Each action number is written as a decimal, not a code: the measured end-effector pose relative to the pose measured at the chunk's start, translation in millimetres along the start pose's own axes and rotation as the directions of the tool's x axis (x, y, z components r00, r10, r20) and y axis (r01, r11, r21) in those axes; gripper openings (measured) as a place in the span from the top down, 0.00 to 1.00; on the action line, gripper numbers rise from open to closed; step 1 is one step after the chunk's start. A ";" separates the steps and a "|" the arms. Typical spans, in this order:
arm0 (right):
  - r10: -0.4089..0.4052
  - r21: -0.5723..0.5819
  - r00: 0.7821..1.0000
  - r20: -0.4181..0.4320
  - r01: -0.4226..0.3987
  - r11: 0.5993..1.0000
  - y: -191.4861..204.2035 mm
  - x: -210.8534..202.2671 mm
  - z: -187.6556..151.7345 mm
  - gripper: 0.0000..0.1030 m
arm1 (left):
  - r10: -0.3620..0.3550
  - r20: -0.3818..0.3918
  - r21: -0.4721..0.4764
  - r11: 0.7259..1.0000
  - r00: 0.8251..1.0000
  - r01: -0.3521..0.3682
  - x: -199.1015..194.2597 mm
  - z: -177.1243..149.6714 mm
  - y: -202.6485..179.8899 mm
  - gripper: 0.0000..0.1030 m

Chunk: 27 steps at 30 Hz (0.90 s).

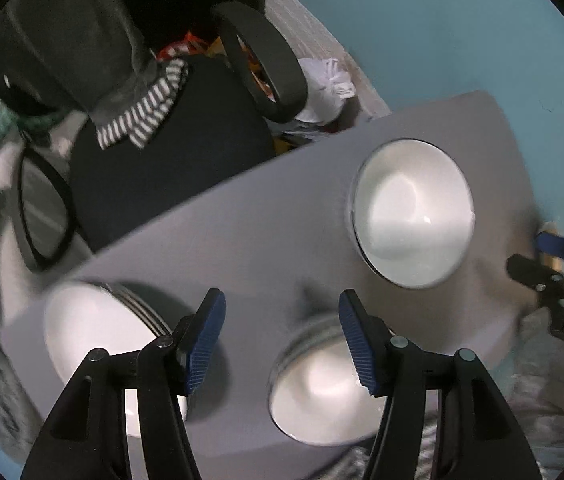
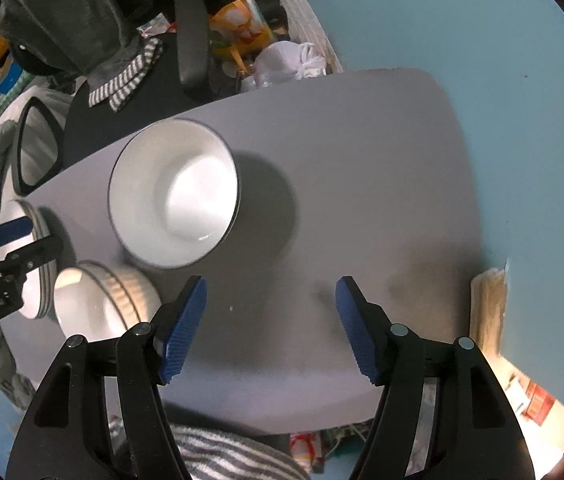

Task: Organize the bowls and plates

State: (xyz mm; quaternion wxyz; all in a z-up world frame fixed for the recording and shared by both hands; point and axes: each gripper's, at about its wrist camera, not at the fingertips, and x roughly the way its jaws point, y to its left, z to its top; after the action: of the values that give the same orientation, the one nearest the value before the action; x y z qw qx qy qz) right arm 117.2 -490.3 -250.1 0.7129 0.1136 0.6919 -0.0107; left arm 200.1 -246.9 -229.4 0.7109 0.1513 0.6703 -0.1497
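— Any writing you can read from up there?

— Only some white lettering on the black body of my left gripper [image 2: 6, 256], seen at the left edge of my right camera, and it is too blurred to make out. A red and white package [image 2: 536, 402] on the floor off to my lower right carries print I cannot read either.

— What are you over?

— A plain grey table [image 2: 362, 184] with rounded corners, set against a light blue wall or floor [image 2: 502, 40]. Beyond its far edge stands a black office chair [image 1: 170, 152] with a striped grey and white cloth [image 1: 142, 116] draped on it, and past that a heap of clutter and a white bag [image 2: 290, 58].

— And your grippers?

— Both stand wide with nothing between the blue pads. My right gripper [image 2: 270, 324] hangs over bare table. My left gripper [image 1: 282, 340] hovers with its right pad above the rim of the small ribbed bowl [image 1: 322, 396].

— The other dishes?

— The large white bowl [image 2: 174, 196] sits ahead and left of my right gripper. The stack of plates [image 1: 98, 340] lies just left of my left gripper, under its left finger
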 end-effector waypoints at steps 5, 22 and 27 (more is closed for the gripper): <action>0.033 0.021 0.999 -0.017 -0.033 0.999 -2.3 16.2 18.6 0.36 | 0.003 -0.003 0.039 0.999 1.000 -0.002 11.3 17.3 -10.8 0.42; 0.060 0.012 0.997 -0.038 -0.060 0.998 -1.1 59.6 51.4 0.36 | -0.079 -0.076 -0.018 0.997 0.994 0.078 50.7 52.0 -24.8 0.48; 0.085 0.025 0.996 -0.040 -0.084 0.996 -2.5 67.6 54.0 0.42 | -0.109 -0.111 -0.061 0.993 0.988 0.103 61.9 53.6 -20.8 0.66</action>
State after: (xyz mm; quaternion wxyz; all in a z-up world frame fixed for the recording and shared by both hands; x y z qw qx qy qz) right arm 172.8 -492.6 -316.4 0.6971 0.1513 0.7007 0.0134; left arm 243.6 -288.6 -288.6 0.6663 0.1039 0.7209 -0.1598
